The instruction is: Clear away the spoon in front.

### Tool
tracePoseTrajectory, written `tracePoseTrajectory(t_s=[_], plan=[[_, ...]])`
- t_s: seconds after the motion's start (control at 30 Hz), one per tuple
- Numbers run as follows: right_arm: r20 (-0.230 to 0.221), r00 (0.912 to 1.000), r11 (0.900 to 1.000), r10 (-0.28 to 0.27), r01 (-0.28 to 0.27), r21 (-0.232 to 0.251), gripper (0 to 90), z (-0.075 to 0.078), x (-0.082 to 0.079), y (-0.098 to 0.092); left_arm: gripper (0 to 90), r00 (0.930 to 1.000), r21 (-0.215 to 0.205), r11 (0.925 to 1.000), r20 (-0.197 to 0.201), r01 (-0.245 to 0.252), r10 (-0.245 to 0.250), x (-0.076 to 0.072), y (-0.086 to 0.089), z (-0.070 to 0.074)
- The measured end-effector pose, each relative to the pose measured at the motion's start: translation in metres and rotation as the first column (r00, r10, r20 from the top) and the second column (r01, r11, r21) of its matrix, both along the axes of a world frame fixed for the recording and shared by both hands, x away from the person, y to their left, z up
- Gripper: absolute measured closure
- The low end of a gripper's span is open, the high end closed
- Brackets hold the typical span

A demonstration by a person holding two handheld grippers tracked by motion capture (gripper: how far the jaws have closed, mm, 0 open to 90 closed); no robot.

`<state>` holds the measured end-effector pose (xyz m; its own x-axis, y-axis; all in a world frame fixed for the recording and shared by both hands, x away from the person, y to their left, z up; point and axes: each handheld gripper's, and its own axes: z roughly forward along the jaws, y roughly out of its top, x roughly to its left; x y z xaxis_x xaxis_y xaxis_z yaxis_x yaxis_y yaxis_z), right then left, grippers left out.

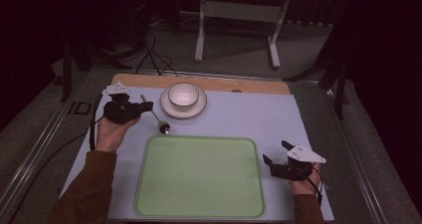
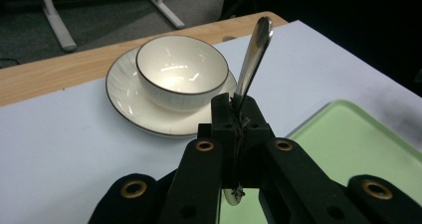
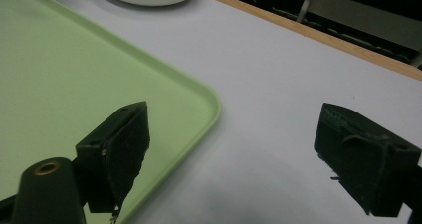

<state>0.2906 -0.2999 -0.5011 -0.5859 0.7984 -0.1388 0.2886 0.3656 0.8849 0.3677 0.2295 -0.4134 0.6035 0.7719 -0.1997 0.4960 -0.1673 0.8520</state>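
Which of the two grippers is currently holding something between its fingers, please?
The left gripper: it is clamped shut on the spoon beside the bowl. The right gripper stands open with nothing between, by the green tray.

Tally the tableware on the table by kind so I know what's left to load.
Spoon: 1, clamped in the left gripper
Bowl: 1, sitting on the saucer
Saucer: 1
Green tray: 1, nothing on it
Total: 4
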Motion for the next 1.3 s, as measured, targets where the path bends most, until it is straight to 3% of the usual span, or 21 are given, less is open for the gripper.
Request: tracePoseTrajectory(t_s=[0.5,0.67,0.77,0.87,0.93,1.0,1.2,1.3], plan=[[0.000,1.0000,1.000,0.001,-0.001,-0.002,14.0,0.000,0.000,0.000,88.7,0.9980,0.012,0.9997,-0.059,0.023,-0.022,-0.017,0.004,-0.008],[-0.001,1.0000,1.000,0.001,-0.001,-0.001,14.0,0.000,0.000,0.000,88.7,0.9934,0.010,0.9988,-0.106,0.047,-0.046,-0.020,0.003,-0.013],[-0.002,1.0000,1.000,0.001,-0.001,-0.002,14.0,0.000,0.000,0.000,88.8,0.9820,0.013,0.9970,-0.174,0.076,-0.072,-0.017,0.002,-0.018],[-0.002,1.0000,1.000,0.002,-0.002,-0.003,14.0,0.000,0.000,0.001,88.8,0.9661,0.012,0.9948,-0.240,0.101,-0.095,-0.013,0.000,-0.025],[-0.002,1.0000,1.000,0.001,-0.001,-0.002,14.0,0.000,0.000,0.000,88.8,0.9572,0.018,0.9935,-0.271,0.112,-0.103,-0.010,-0.003,-0.032],[-0.002,1.0000,1.000,0.001,-0.001,-0.003,13.9,0.000,0.000,0.000,88.5,0.9521,-0.009,0.9933,-0.284,0.115,-0.113,-0.009,-0.003,-0.037],[-0.003,1.0000,1.000,0.001,-0.001,-0.003,14.0,0.000,0.000,0.001,85.3,0.9545,0.009,0.9931,-0.277,0.117,-0.110,-0.008,-0.010,-0.045],[-0.003,1.0000,1.000,0.001,-0.001,-0.003,14.0,0.000,0.000,0.001,84.7,0.9602,0.000,0.9942,-0.260,0.107,-0.104,-0.009,-0.013,-0.052]])
